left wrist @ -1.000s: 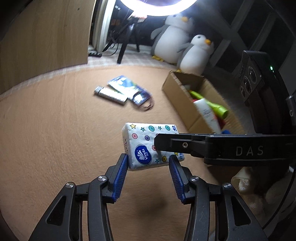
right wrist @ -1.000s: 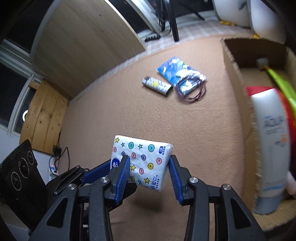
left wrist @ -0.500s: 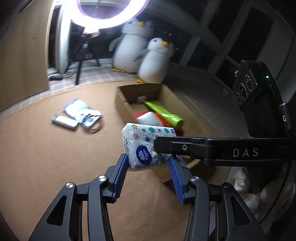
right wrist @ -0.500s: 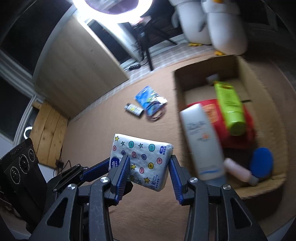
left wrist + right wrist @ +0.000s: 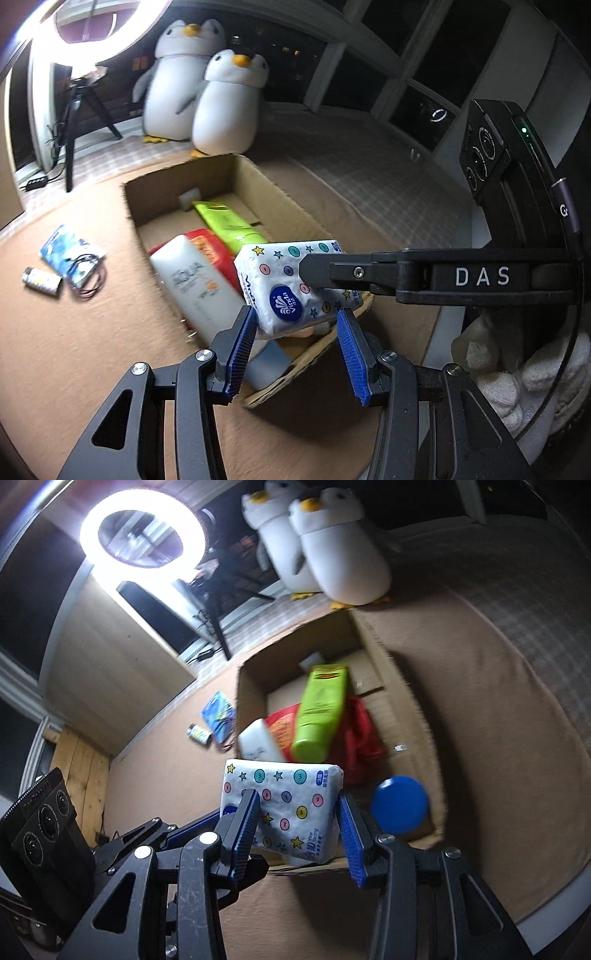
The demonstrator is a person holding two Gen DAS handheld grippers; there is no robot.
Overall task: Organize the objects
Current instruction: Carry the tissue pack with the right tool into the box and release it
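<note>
My tissue pack (image 5: 295, 284) now hangs over the near end of the cardboard box (image 5: 258, 173); a second ago it was out over bare carpet with the box off to one side. Both tongs grasp it: the left gripper (image 5: 295, 343) on one end, the right gripper (image 5: 299, 827) across its width. Below it in the box lie the white bottle (image 5: 195, 280) and green tube (image 5: 321, 709). I judge lowering and release come next. The blue packet (image 5: 66, 251) outside the box remains to be collected.
</note>
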